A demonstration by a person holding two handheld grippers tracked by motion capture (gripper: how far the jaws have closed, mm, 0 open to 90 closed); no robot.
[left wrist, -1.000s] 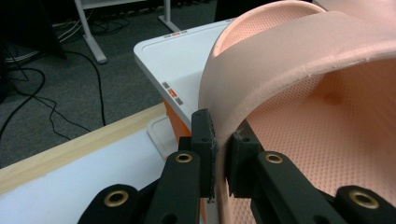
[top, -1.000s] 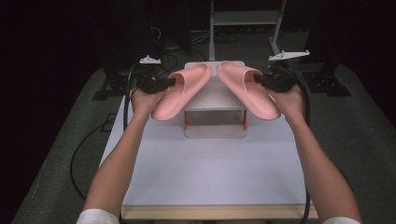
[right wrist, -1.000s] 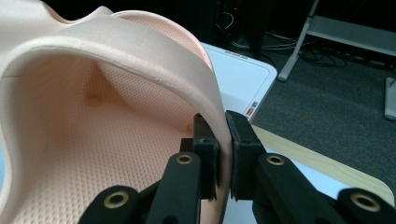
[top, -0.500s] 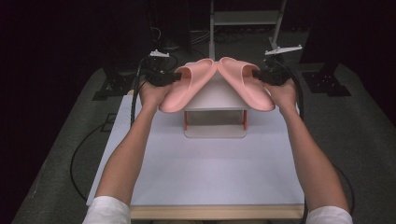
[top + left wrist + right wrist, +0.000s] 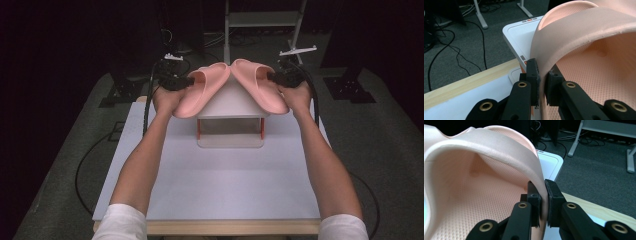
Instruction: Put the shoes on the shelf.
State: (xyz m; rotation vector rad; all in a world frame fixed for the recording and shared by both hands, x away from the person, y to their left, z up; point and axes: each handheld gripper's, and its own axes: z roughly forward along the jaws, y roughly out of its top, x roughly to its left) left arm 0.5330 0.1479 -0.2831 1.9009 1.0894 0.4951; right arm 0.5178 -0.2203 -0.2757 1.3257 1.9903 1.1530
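Step in hand, as judged: carrying a pair of pink slippers to the white rack (image 5: 230, 102) at the far middle of the table (image 5: 220, 180). Both slippers up in the air over the rack's top shelf, toes meeting above it, heels angled out and down to left and right like a roof.

Left gripper (image 5: 542, 82): clamped on the strap edge of the left slipper (image 5: 201, 91), pads pressing the thin pink band from both sides. Right gripper (image 5: 543, 200): likewise clamped on the strap of the right slipper (image 5: 257, 84).

Next move, as judged: lowering both slippers until the soles sit flat on the top shelf, side by side, before any release. Calls for levelling each wrist so the heels come up, and for keeping the toes from pushing against each other. Risk: one slipper sliding off the shelf edge if released while tilted.

Pose: both forearms stretched forward from the near edge, nearly straight, left hand (image 5: 167, 97) and right hand (image 5: 296, 95) flanking the rack, grippers pointing inward toward each other.
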